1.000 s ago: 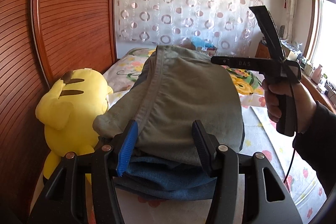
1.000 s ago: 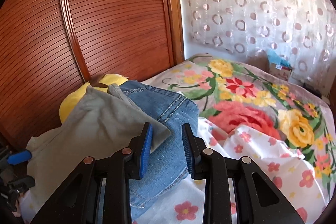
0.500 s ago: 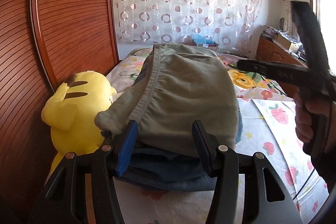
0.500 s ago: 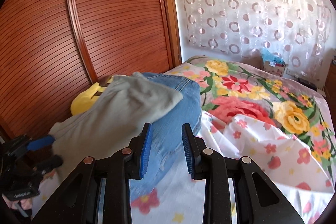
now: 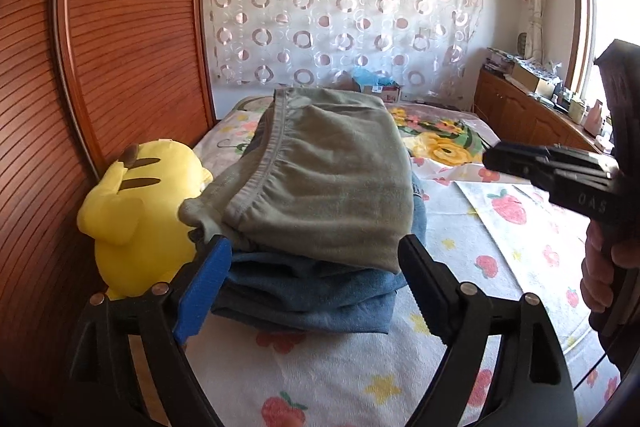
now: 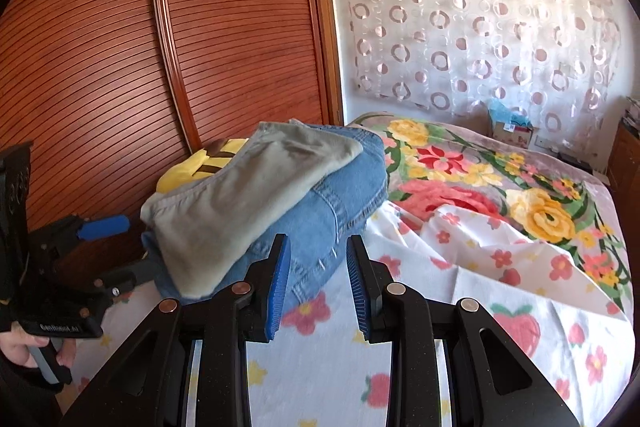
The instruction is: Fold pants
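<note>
Folded grey-green pants [image 5: 324,183] lie on top of folded blue jeans [image 5: 312,291] on the bed. The stack also shows in the right wrist view, the grey-green pants [image 6: 240,203] on the jeans [image 6: 336,203]. My left gripper [image 5: 314,263] is open, its fingers to either side of the stack's near end, holding nothing. It shows from the side in the right wrist view [image 6: 104,251]. My right gripper [image 6: 314,283] is open and empty, a little back from the stack's right side. It appears at the right in the left wrist view [image 5: 560,175].
A yellow plush toy [image 5: 140,211] sits left of the stack against the wooden wardrobe door [image 5: 120,47]. A strawberry-print sheet [image 6: 460,287] covers the near bed, a floral blanket [image 6: 480,179] the far part. A wooden cabinet [image 5: 528,115] runs along the right wall.
My right gripper has pulled back and to the right, away from the stack. My left gripper has backed off slightly; the stack stays put.
</note>
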`<state>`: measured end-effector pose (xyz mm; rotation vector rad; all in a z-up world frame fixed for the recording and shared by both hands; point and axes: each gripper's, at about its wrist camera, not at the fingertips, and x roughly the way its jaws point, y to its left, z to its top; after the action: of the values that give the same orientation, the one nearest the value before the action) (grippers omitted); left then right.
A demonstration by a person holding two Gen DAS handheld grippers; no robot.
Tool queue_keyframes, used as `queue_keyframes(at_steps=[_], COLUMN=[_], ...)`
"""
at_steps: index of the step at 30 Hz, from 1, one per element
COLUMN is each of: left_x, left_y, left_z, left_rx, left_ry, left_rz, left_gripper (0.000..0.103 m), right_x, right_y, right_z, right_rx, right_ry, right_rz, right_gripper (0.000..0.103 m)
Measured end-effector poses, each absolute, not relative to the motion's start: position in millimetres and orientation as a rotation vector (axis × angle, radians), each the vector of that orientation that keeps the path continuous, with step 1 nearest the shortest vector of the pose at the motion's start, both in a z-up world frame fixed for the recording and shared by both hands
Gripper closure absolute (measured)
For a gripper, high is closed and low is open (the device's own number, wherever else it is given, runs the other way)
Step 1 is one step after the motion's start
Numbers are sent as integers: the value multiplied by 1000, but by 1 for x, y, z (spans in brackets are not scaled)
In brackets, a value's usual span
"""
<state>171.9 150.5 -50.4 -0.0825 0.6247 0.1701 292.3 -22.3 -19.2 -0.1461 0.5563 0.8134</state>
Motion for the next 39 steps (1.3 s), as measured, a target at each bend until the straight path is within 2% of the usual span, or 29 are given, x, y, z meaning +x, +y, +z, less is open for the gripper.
queue_keyframes(at_steps=[6,14,23,31,39], left_x=[159,143,117,101,87], left_y=[146,131,108,80,38], left_z=[-46,-46,-33,-35,-33], left_rx=[-85,-39,-54,-41,-30], left_ry=[618,631,585,591,588], left_rz=[167,194,126,82,28], left_gripper=[16,16,16,16,16], right_x=[270,237,193,149,119], right_y=[-31,-47,-83,-116,-156], right_z=[-19,-17,-15,-14,-9], right_rx=[-151,-145,-115,-113,-95], right_ry=[558,542,539,540,539], right_rz=[803,776,712,640,583], right_gripper=[72,59,48,43,29])
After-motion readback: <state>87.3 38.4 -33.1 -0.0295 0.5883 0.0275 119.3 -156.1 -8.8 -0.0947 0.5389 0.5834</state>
